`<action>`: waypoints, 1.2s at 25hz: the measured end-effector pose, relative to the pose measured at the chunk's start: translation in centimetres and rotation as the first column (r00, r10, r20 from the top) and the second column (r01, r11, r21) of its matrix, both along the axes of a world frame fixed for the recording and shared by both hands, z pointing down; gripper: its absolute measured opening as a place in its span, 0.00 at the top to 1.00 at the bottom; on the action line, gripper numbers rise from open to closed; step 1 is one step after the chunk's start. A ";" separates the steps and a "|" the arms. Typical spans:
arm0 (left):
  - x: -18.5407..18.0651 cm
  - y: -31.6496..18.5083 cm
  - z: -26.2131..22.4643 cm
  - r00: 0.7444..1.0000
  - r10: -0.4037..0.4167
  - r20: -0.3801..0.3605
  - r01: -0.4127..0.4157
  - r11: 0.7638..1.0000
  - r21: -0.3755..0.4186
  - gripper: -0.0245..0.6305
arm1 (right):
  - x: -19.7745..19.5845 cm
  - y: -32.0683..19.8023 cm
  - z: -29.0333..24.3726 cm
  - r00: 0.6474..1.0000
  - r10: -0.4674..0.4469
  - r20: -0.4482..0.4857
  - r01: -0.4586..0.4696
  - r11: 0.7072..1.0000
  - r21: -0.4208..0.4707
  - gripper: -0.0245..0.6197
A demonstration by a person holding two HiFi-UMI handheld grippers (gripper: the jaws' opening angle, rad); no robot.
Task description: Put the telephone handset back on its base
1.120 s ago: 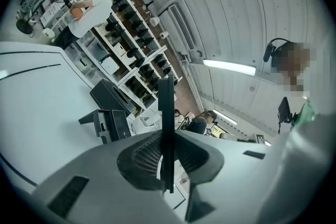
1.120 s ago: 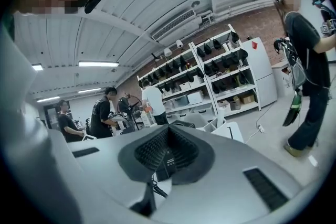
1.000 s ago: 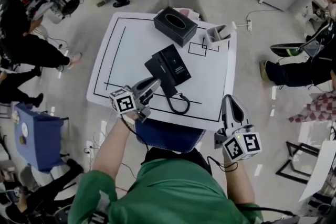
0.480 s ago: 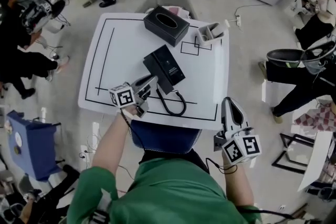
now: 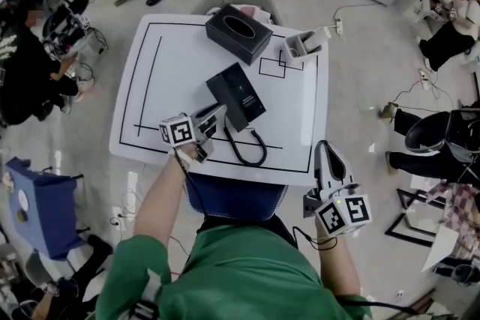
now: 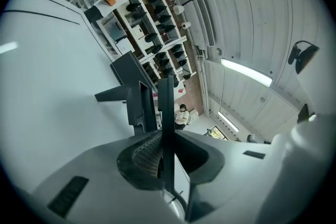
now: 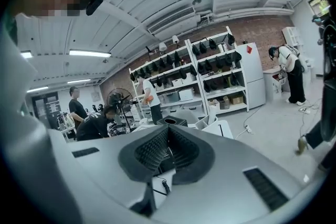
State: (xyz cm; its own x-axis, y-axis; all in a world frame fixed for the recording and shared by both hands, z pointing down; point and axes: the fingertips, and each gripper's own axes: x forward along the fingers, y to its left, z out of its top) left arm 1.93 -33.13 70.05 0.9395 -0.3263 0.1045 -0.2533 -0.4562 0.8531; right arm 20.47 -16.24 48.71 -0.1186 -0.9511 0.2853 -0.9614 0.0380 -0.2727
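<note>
The black telephone [image 5: 238,95] lies slanted in the middle of the white table [image 5: 161,86]. Its long handset [image 5: 222,106] lies along the base's left side, and the coiled cord [image 5: 253,154] loops toward the front edge. My left gripper [image 5: 218,114] is shut, with its tips just beside the phone's near left corner. In the left gripper view the phone [image 6: 128,81] rises dark right beyond the closed jaws [image 6: 164,136]. My right gripper [image 5: 328,148] is shut and empty, off the table's front right corner. The right gripper view shows its closed jaws [image 7: 168,131] with the cord [image 7: 166,186] beneath.
A black tissue box [image 5: 238,34] stands at the table's far side, and a small grey holder [image 5: 304,46] sits at the far right corner. Black lines are marked on the tabletop. People and shelves surround the table, and a blue bin [image 5: 41,206] stands at the left.
The head camera has shifted a little. My left gripper stays by the phone's near corner and the right has barely moved. People in the background have walked.
</note>
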 end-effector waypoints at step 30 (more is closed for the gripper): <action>0.2 -1.3 2.4 0.997 -0.052 0.050 0.059 0.988 -0.145 0.84 | -0.5 -1.3 0.4 0.999 -0.037 0.002 0.038 0.999 -0.007 0.93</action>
